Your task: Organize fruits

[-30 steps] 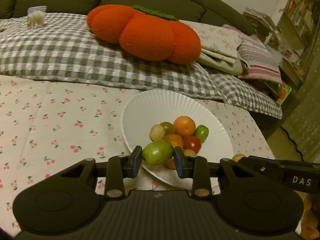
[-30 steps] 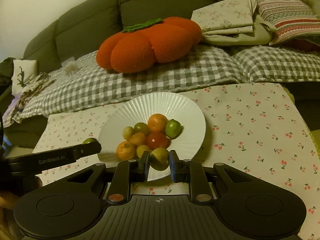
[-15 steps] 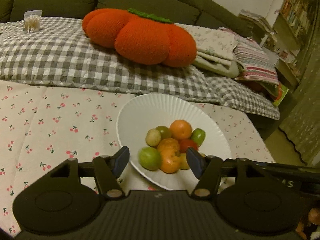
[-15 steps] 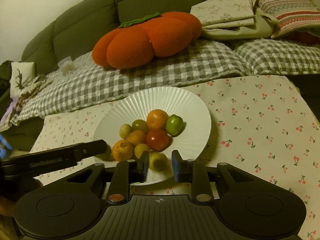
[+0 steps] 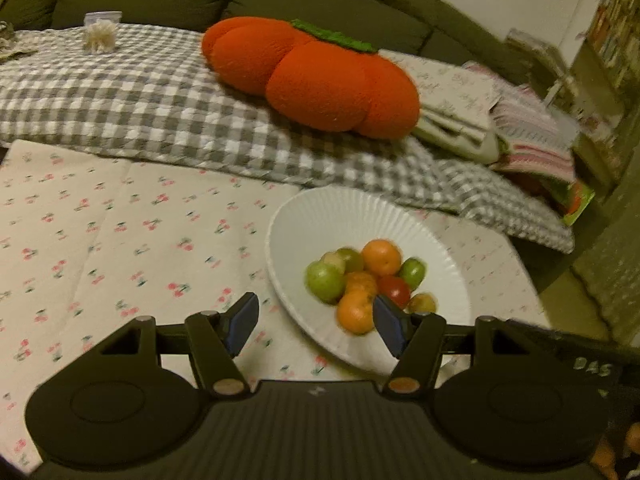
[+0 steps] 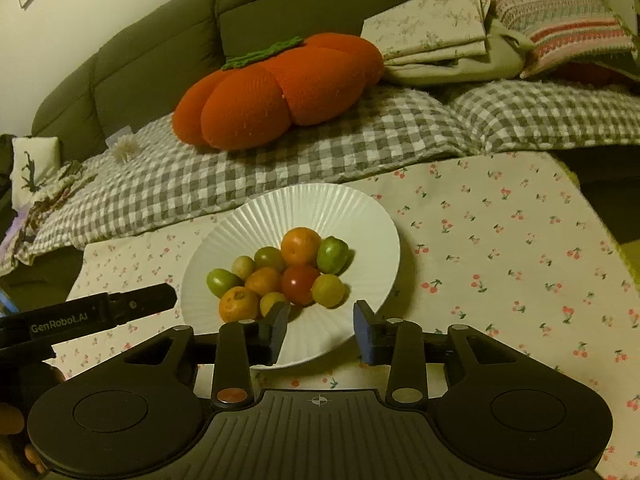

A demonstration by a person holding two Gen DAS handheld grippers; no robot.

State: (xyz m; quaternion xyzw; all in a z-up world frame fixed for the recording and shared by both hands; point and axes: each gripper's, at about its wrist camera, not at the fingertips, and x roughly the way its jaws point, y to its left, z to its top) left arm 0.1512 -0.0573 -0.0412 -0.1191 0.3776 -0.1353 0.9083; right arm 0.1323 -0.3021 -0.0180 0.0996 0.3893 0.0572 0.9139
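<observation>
A white ribbed plate (image 6: 320,200) on the cherry-print tablecloth holds a pile of small fruits: oranges, a red tomato (image 6: 300,283), green ones and yellowish ones. My right gripper (image 6: 320,328) hovers over the plate's near rim. Its jaws are opening with nothing between them, and a yellow-green fruit (image 6: 329,290) lies just beyond them on the plate. My left gripper (image 5: 316,328) stands open at the plate's (image 5: 368,216) left near edge. Its pads touch nothing, and a green fruit (image 5: 325,282) and an orange (image 5: 355,312) rest on the plate past its fingertips.
Behind the table a sofa with a grey checked blanket (image 5: 140,112) carries an orange pumpkin cushion (image 5: 316,80) and folded linens (image 6: 436,36). The left gripper's body (image 6: 100,312) juts in at the left of the right wrist view. The tablecloth (image 6: 500,248) spreads to the plate's right.
Both grippers have opened and let go. The left one released the green fruit and the right one the yellow-green fruit, which both now lie on the plate. The left view has swung leftward.
</observation>
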